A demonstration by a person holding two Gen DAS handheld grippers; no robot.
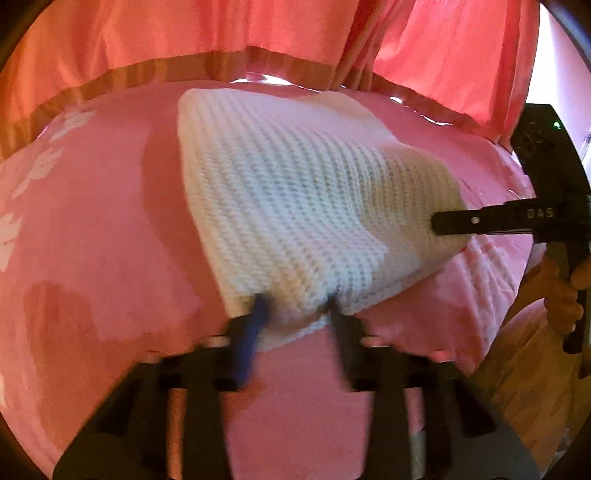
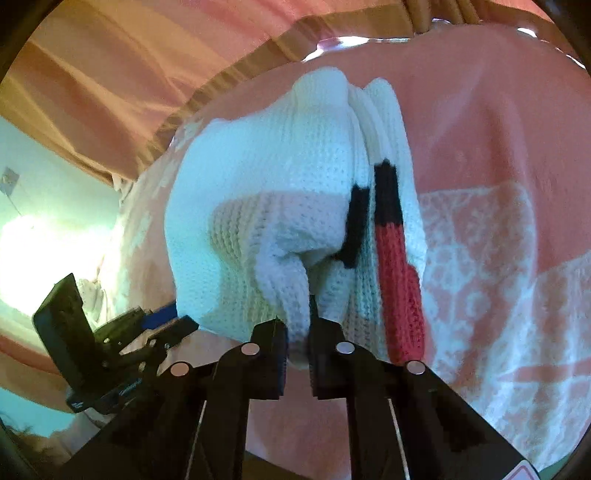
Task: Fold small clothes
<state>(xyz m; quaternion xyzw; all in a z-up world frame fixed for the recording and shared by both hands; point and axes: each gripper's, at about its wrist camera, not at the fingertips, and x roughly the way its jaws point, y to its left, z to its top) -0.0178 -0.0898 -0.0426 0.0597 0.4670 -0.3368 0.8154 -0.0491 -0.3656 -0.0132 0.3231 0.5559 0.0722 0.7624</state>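
Observation:
A white knitted garment (image 1: 295,192) lies on the pink bedspread (image 1: 92,240), its near edge raised. My left gripper (image 1: 295,314) is shut on its near edge, and the fingertips sink into the knit. My right gripper (image 2: 298,332) is shut on a bunched fold of the same garment (image 2: 266,177), which shows a black and red stripe (image 2: 395,266) in the right wrist view. The right gripper also shows in the left wrist view (image 1: 443,221), pinching the garment's right corner. The left gripper also shows in the right wrist view (image 2: 173,325), at the garment's left edge.
Pink curtains (image 1: 184,33) with a brown band hang behind the bed. The bedspread has a white lace-like pattern (image 2: 498,266) on the right. A person's hand (image 1: 561,295) holds the right gripper's handle. The bed's edge drops off at the right (image 1: 517,369).

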